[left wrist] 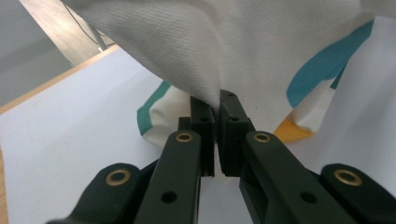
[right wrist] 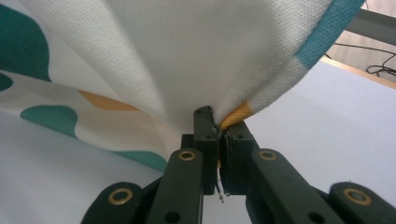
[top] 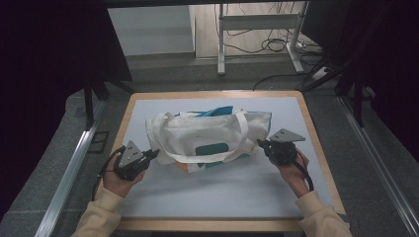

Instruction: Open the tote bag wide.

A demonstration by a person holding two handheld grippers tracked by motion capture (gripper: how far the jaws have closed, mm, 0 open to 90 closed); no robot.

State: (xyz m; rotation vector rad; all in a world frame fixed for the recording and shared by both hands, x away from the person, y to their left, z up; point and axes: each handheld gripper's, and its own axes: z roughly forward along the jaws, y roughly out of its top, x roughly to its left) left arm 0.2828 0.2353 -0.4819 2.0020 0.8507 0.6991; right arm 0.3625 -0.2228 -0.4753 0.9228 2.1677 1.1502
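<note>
— How many bags do we count on the table (top: 316, 143)?
— One, a white tote bag (top: 207, 134) with teal and orange patches, and we see two carrying straps (top: 243, 129) on it.
— And grippers?
— Two: the left gripper (top: 154, 154) near the table's left edge, the right gripper (top: 260, 143) near its right edge. Two hands (top: 118, 180), one on each.
— Tables?
— We count one here, plus one desk frame (top: 257, 22) behind it.

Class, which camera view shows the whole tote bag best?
The high view: the tote bag lies whole on the table, handles visible. The left gripper view and right gripper view show close-up fabric pinched in closed jaws.
</note>
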